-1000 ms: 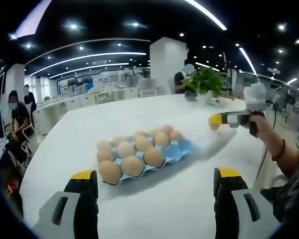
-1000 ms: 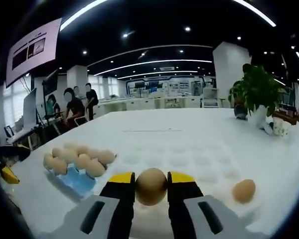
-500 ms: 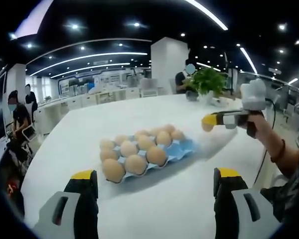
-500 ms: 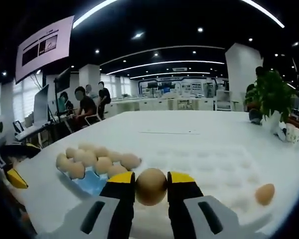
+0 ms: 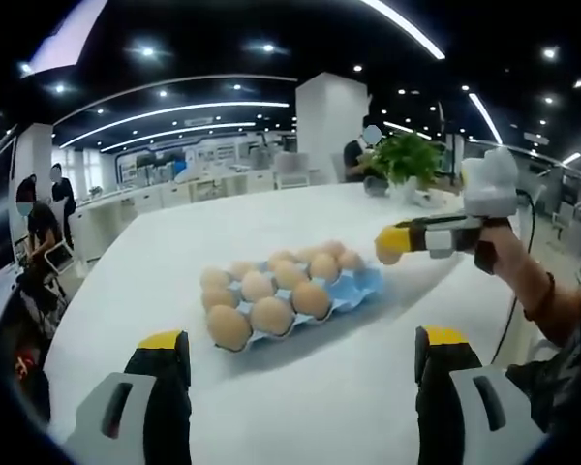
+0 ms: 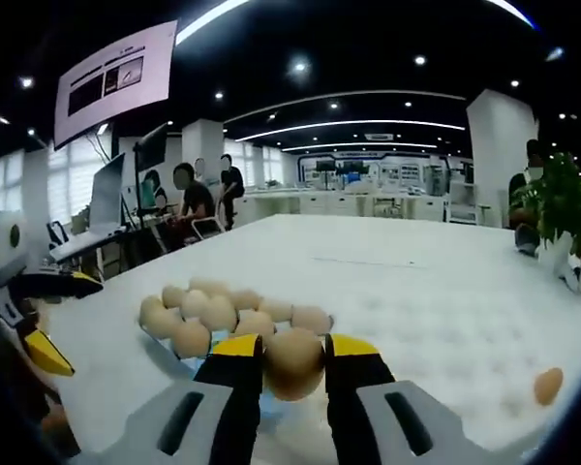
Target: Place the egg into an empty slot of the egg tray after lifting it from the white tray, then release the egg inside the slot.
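A blue egg tray (image 5: 360, 287) with several brown eggs (image 5: 273, 315) lies mid-table ahead of my open left gripper (image 5: 300, 339), whose yellow-tipped jaws stand wide apart with nothing between them. My right gripper (image 5: 391, 243), held by a hand (image 5: 508, 262), hovers just beyond the tray's right end. In the right gripper view, that gripper (image 6: 293, 363) is shut on a brown egg (image 6: 293, 360), held just above the near edge of the egg tray (image 6: 216, 337). The white tray (image 6: 436, 329) spreads to the right and carries one egg (image 6: 548, 385).
A potted plant (image 5: 403, 155) stands at the far end of the long white table (image 5: 203, 232). Seated people (image 6: 196, 199) are at desks beyond the table's left side. The left gripper's yellow tip (image 6: 48, 354) shows at the left edge of the right gripper view.
My right gripper has carried the egg from the white tray towards the egg tray, which now sits right by its jaws. The left gripper has stayed still and open.
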### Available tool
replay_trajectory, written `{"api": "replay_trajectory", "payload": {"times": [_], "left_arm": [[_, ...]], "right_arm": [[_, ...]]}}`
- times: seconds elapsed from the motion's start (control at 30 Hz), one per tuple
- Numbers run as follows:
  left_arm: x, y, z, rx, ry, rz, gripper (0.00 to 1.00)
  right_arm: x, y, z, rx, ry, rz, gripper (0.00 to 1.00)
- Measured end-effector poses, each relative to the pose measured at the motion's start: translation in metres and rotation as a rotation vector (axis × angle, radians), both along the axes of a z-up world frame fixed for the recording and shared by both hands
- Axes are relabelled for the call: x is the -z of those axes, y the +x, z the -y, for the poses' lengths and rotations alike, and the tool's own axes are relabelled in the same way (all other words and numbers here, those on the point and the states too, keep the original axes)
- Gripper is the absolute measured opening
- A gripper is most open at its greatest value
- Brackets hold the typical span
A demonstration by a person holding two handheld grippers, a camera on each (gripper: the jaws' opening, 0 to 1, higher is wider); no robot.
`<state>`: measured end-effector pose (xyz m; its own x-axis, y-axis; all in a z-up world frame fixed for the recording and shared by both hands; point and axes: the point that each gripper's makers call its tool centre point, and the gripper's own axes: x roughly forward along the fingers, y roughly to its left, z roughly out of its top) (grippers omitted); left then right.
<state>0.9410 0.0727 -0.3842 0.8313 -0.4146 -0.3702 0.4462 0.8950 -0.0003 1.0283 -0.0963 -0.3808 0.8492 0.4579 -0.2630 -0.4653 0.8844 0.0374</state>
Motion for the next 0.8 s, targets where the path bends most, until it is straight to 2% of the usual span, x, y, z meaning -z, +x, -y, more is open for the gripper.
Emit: {"api": "replay_trajectory", "payload": {"times": [0.53, 0.8], "left_arm": [[0.001, -0.002, -0.012, -0.018, 0.000, -0.001, 0.98], [0.002, -0.003, -0.018, -0.029, -0.001, -0.002, 0.98]], "right_arm": [[0.000, -0.002, -0.047, -0.100, -0.002, 0.005, 0.25], [0.011, -0.003, -0.064, -0.136, -0.026, -0.008, 0.25]]}}
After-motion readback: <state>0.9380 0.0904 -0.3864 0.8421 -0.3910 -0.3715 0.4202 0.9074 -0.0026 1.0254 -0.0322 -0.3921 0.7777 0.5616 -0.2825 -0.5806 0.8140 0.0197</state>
